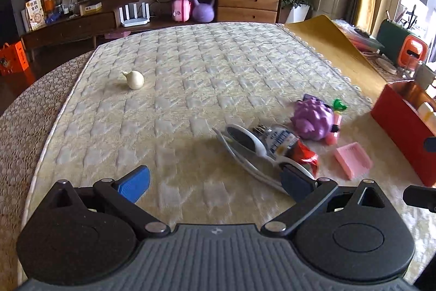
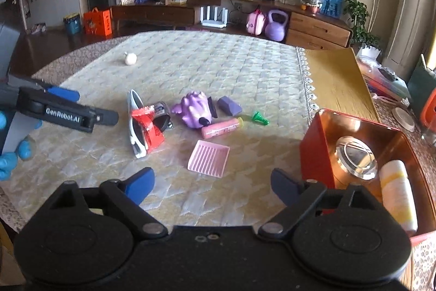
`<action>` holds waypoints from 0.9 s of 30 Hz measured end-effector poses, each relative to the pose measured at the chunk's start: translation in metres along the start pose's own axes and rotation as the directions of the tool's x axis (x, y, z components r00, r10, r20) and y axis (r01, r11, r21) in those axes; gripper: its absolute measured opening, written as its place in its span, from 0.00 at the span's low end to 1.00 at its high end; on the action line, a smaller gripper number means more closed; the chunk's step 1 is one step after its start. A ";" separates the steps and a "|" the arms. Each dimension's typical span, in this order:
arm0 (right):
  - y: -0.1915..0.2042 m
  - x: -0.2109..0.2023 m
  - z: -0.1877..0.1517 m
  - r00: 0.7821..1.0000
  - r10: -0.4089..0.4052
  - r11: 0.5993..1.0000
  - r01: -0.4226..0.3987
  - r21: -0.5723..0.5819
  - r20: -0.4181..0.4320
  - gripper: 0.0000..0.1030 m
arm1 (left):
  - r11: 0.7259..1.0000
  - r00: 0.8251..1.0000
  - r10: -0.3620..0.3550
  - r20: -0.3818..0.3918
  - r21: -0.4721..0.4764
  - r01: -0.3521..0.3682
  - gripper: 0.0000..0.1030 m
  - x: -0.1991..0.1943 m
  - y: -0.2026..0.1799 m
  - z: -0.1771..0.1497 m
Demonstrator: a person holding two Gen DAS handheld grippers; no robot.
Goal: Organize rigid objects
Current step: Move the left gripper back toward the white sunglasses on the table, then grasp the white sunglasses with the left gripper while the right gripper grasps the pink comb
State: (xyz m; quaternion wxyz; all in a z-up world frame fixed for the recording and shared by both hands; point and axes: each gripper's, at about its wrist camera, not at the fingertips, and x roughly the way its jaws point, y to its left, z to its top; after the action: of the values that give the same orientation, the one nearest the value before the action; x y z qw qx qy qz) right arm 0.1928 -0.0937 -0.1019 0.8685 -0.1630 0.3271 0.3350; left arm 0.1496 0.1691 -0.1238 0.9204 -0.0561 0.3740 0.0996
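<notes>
A pile of small objects lies on the quilted cloth: a white and black tool (image 2: 135, 127), a red-wrapped packet (image 2: 148, 127), a purple toy (image 2: 194, 109), a pink tube (image 2: 222, 128), a green cone (image 2: 260, 118), a purple block (image 2: 229, 105) and a pink comb tray (image 2: 209, 158). A cream garlic-shaped piece (image 1: 135, 79) lies apart at the far left. A red tin box (image 2: 317, 152) at the right holds a glass lid (image 2: 355, 154) and a white roll (image 2: 397, 192). My left gripper (image 1: 215, 184) is open, its right finger close to the white tool (image 1: 245, 146). My right gripper (image 2: 212, 186) is open and empty just before the pink tray.
The red box also shows at the right edge of the left wrist view (image 1: 400, 127). A yellow mat (image 2: 335, 78) covers the table right of the cloth. A wooden sideboard (image 1: 245, 2) with a purple kettlebell (image 1: 203, 7) stands behind. The left gripper shows at the left of the right wrist view (image 2: 65, 108).
</notes>
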 end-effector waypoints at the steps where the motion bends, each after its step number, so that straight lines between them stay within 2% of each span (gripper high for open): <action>1: -0.001 0.004 0.001 1.000 0.005 1.000 -0.005 -0.002 -0.007 0.85 | 1.000 1.000 0.004 0.000 0.010 -0.004 1.00 0.004 0.000 0.001; 5: -0.001 0.020 0.007 1.000 0.009 1.000 -0.009 -0.004 -0.020 0.84 | 0.999 1.000 -0.005 0.011 0.034 0.005 1.00 0.015 -0.002 0.004; 15: -0.001 0.054 0.013 0.997 0.022 1.000 -0.021 0.010 -0.070 0.71 | 0.991 0.999 -0.024 0.044 0.133 0.018 0.99 0.038 -0.014 0.012; 22: -0.003 0.065 0.014 0.996 0.030 0.999 -0.027 0.031 -0.088 0.64 | 0.981 0.994 -0.091 0.055 0.177 0.080 0.99 0.047 -0.022 0.015; 27: -0.004 0.072 0.012 0.994 0.041 0.998 -0.036 0.047 -0.104 0.55 | 0.978 0.989 -0.139 0.040 0.161 0.131 0.96 0.052 -0.023 0.016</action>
State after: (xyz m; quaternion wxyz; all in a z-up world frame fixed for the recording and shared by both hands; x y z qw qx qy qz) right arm 0.2410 -0.0565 -0.1416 0.8469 -0.1543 0.3829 0.3351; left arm 0.2023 0.1567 -0.1482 0.9359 -0.0059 0.3522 0.0083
